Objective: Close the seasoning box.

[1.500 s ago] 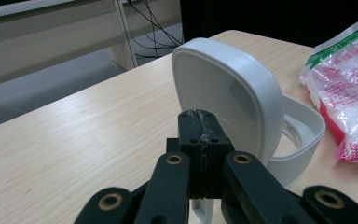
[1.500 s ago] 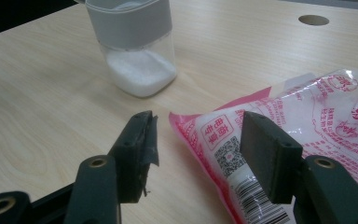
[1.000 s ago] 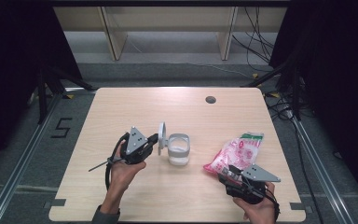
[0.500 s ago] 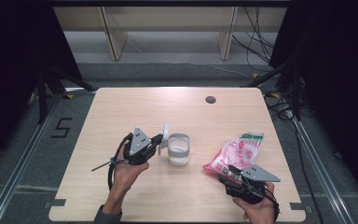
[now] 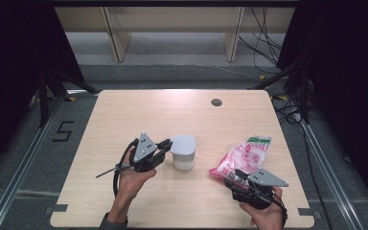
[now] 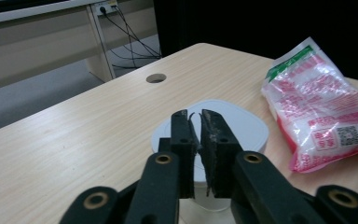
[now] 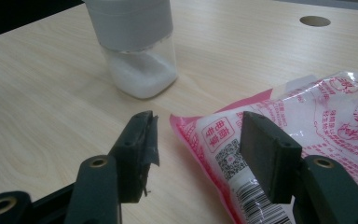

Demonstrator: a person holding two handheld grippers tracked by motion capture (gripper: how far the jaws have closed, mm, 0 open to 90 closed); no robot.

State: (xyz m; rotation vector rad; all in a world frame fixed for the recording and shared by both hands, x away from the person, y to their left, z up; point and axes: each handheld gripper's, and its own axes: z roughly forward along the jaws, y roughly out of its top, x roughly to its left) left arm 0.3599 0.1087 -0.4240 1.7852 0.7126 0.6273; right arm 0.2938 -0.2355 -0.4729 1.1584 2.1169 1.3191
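A: What changes at the jar [image 5: 184, 153]?

B: A second ago its white lid [image 5: 182, 143] stood on edge in the left gripper [image 5: 165, 146]; now the lid lies flat on the jar, mid-table. Those jaws have just been opening a crack, nothing between them.

A: So the closing looks done?

B: Likely. The right gripper [image 7: 196, 140] stands apart around a corner of the pink bag [image 7: 307, 130], not pinching
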